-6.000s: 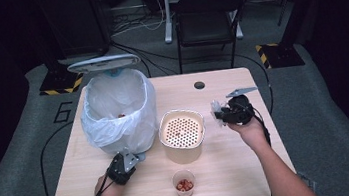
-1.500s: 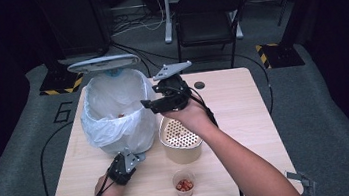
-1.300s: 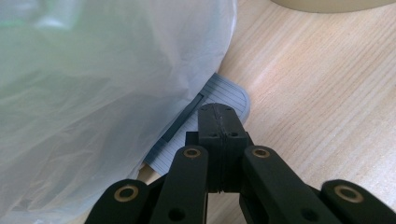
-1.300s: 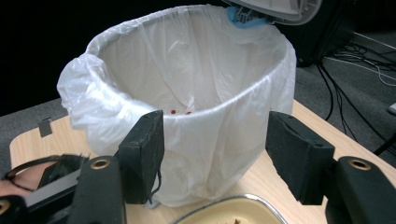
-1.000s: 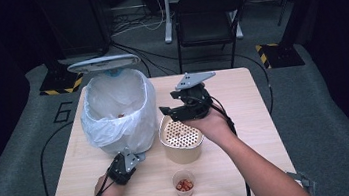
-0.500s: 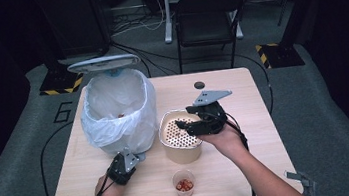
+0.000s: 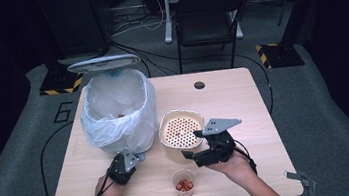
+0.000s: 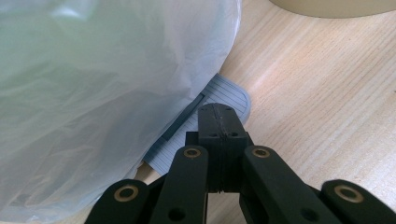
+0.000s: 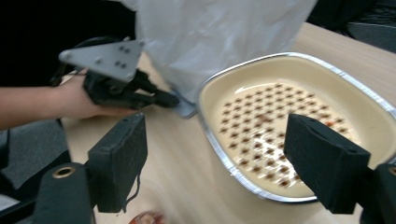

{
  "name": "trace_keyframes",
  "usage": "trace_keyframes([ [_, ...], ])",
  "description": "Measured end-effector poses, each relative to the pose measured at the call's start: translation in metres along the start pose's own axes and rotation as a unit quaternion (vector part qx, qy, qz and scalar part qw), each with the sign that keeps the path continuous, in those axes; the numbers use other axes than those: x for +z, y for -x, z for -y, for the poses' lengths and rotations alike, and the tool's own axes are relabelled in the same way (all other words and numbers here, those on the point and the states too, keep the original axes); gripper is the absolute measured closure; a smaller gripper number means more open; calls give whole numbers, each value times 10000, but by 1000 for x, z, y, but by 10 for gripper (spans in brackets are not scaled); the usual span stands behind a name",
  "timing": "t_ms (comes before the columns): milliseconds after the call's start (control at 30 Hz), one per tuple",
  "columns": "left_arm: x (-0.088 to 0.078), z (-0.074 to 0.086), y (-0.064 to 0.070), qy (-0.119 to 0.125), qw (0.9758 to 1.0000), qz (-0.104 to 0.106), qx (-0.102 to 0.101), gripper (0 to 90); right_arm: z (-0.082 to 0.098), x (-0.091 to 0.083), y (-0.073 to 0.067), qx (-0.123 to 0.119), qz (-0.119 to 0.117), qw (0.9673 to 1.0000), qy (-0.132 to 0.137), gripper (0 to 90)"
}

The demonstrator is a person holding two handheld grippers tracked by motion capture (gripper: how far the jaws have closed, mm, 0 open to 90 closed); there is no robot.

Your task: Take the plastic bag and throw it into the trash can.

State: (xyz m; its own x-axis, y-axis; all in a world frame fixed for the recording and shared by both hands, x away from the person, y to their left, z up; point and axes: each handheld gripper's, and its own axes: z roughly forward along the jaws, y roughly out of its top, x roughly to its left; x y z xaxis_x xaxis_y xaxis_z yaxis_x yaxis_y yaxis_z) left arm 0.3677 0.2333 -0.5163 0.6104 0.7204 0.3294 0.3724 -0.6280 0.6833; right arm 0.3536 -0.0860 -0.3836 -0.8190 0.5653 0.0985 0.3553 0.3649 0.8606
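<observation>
A bin lined with a white bag (image 7: pixel 119 112) stands at the table's left with its lid (image 7: pixel 102 63) raised. My left gripper (image 7: pixel 132 159) is shut, and its tip (image 8: pixel 217 121) rests on the bin's grey ridged pedal (image 8: pixel 229 95). A cream perforated strainer bowl (image 7: pixel 163 138) sits mid-table. My right gripper (image 7: pixel 192 144) hovers at its front right, pointing left. Its jaws have just been opening, and the pads (image 9: pixel 119 158) stand wide apart with nothing gripped. The bowl's rim (image 9: pixel 224 154) lies beyond the gap. A small cup of red bits (image 7: pixel 184 182) stands near the front edge.
A dark round hole (image 7: pixel 199 85) marks the table's far side. A black chair (image 7: pixel 208 18) stands behind the table. Cables trail off both grippers. In the right gripper view the left hand and its gripper (image 9: pixel 154 95) lie beside the bag.
My right gripper has come down from beside the bin's mouth, across the strainer, to its front right, and its jaws have spread wider. The left gripper has stayed on the pedal.
</observation>
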Motion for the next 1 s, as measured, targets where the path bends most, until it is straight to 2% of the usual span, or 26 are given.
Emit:
trace_keyframes([
  [67,0,0,-1,-21,10000,-3,62,900,8,0,-7,-79,-88,9999,3,192],
  [100,0,0,0,2,10000,-13,-33,900,12,1,-11,-117,-149,9998,-23,187],
  [200,0,0,0,13,10000,12,-35,900,24,5,-20,-200,-263,9994,-111,171],
  [367,0,0,1,-4,10000,-20,-43,900,39,14,-28,-113,-460,9987,-197,150],
  [400,-1,0,-1,-24,9999,-74,88,900,42,16,-30,-105,-471,9986,-221,148],
  [533,0,-1,-2,-7,9999,-83,131,900,48,21,-33,-85,-538,9981,-272,145],
  [567,0,0,-1,-9,10000,-12,59,900,50,23,-34,-89,-539,9981,-290,145],
  [633,0,0,0,36,10000,-21,-18,900,53,26,-37,-122,-522,9980,-342,144],
  [667,1,1,4,33,9997,44,-244,900,54,27,-37,-172,-521,9979,-348,144],
  [867,1,1,4,33,9996,38,-270,900,60,35,-44,-309,-489,9971,-501,140],
  [1000,1,1,4,35,9996,38,-272,900,65,42,-48,-289,-548,9963,-604,140],
])
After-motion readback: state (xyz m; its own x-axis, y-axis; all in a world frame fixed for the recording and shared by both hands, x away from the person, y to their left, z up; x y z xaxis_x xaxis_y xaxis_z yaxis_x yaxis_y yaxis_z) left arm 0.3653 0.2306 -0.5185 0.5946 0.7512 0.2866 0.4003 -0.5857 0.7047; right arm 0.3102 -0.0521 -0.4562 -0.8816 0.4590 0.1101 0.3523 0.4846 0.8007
